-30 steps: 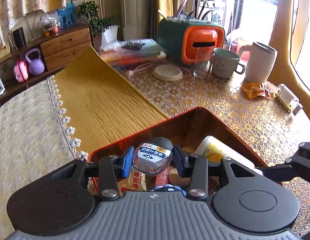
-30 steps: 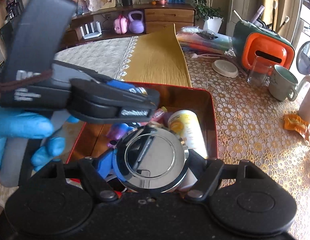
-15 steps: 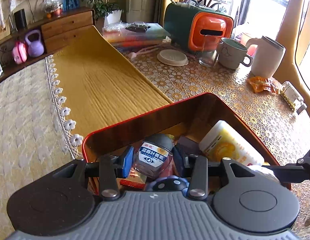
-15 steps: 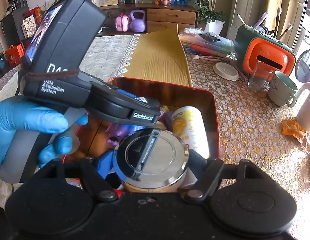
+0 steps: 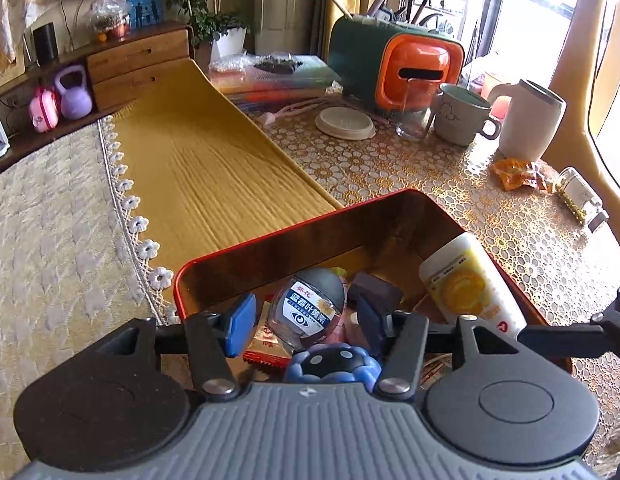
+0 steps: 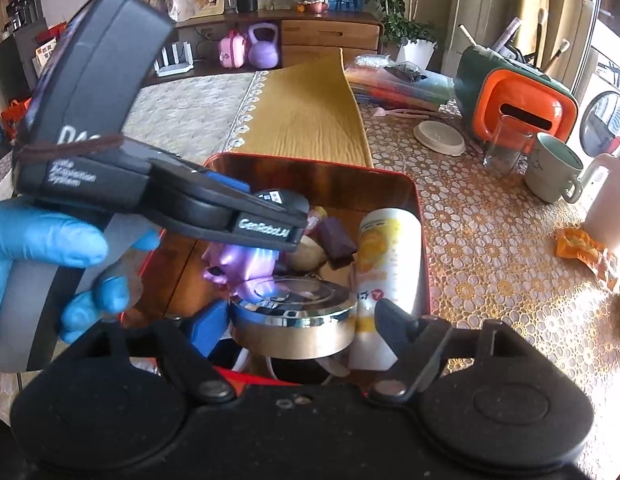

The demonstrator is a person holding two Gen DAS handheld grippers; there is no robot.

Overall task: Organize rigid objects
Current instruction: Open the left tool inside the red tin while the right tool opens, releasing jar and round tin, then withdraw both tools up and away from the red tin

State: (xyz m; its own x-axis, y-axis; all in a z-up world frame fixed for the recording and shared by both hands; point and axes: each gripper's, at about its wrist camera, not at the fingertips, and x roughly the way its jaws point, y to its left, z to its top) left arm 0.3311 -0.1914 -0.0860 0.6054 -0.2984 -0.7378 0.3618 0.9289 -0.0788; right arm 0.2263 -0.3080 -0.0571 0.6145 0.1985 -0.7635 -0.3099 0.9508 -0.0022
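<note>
A worktop (image 5: 390,172) under lace cloth bears a red tin (image 5: 293,236). Over it the left tool (image 5: 305,322), jaws just parted, releases a small bottle (image 5: 307,308); the right tool (image 6: 299,326) stands unclenched around a metal disc (image 6: 293,320) resting inside.

left hand-held gripper (image 5: 303,320) opened, bottle (image 5: 307,310) released

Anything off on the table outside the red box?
Two things. A small glass jar lies tipped on its side near the table's right edge, and a crumpled orange wrapper sits loose beside the white jug. No spill visible.
</note>
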